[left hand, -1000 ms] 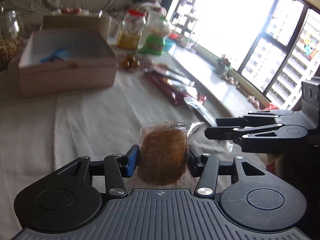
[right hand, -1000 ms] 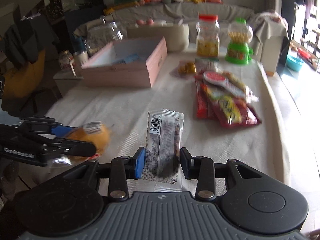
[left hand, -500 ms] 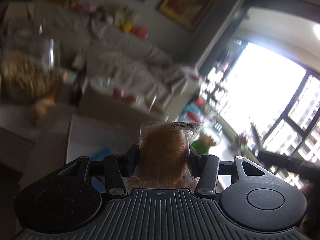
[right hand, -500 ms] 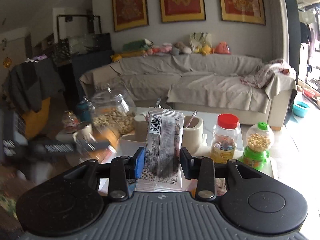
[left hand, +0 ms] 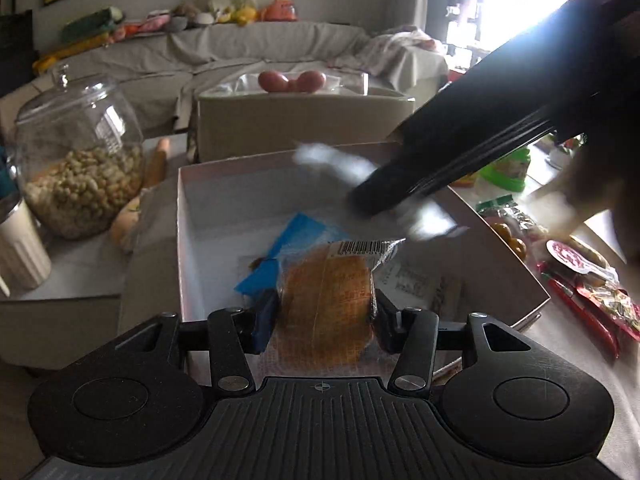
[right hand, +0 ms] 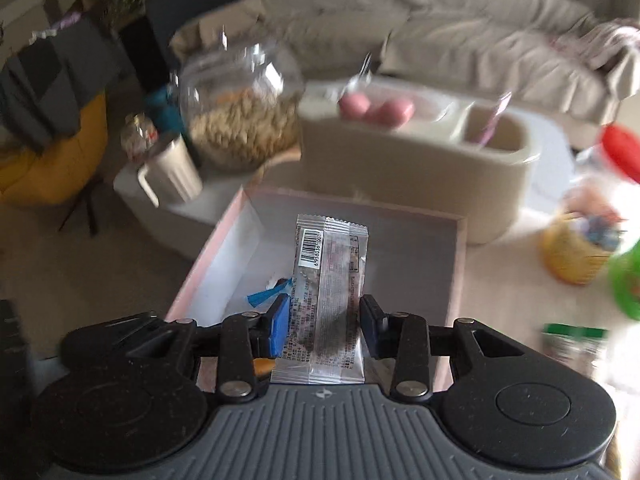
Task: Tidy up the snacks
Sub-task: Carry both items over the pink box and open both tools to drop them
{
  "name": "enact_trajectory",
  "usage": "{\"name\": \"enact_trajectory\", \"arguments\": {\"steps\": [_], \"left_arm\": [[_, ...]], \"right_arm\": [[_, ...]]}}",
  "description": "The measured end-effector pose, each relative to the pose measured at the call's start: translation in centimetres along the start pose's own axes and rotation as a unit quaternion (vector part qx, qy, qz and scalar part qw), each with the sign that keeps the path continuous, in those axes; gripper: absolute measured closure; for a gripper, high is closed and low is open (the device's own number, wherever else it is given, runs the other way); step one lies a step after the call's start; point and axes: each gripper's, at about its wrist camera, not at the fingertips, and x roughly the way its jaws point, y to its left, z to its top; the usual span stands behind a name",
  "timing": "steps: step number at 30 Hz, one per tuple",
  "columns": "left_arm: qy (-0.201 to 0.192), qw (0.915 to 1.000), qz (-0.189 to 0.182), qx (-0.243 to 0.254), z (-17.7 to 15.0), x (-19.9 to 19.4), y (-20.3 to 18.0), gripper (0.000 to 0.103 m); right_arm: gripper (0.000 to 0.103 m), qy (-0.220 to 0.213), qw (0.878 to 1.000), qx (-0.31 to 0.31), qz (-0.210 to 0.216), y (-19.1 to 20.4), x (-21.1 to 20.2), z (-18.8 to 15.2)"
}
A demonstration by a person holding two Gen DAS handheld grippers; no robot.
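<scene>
Pink box on the surface, both snacks poised above it.

Left gripper (left hand: pixel 326 316) is clenched on a round golden cake in clear wrap (left hand: pixel 326 300), held over the near end of the pink box (left hand: pixel 184 240); right gripper (right hand: pixel 326 326) clamps a dark flat packet (right hand: pixel 326 292) above the same box (right hand: pixel 458 280), farther in. A blue wrapper (left hand: pixel 296 240) already lies inside. Judged best: lower each snack close to the box floor before releasing, one gripper at a time, placing them beside the blue wrapper rather than on it, so the grippers don't collide.
</scene>
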Motion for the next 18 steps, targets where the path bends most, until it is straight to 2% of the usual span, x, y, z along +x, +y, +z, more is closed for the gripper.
{"name": "enact_trajectory", "arguments": {"steps": [5,8,11,15,18], "left_arm": [[-0.005,0.9999,-0.013,-0.003,0.0,-0.8,0.4,0.046],[-0.013,0.9988,-0.031,-0.034,0.4,-1.2,1.0,0.046],[-0.039,0.9951,-0.057,-0.071,0.7,-1.9,2.0,0.046],[-0.057,0.9914,-0.072,-0.093,1.2,-2.6,2.5,0.048],[-0.078,0.9832,-0.103,-0.129,1.5,-3.3,3.1,0.048]], "right_arm": [[0.066,0.019,0.999,0.013,-0.026,-0.8,2.7,-0.6],[0.066,0.016,0.999,0.008,-0.034,-1.3,2.7,-0.8],[0.064,0.008,0.999,0.017,-0.028,-1.8,1.9,-0.7],[0.052,-0.029,0.999,0.023,-0.004,-2.5,-0.4,-0.9],[0.05,-0.062,0.998,0.021,0.006,-2.5,-2.6,-1.2]]}}
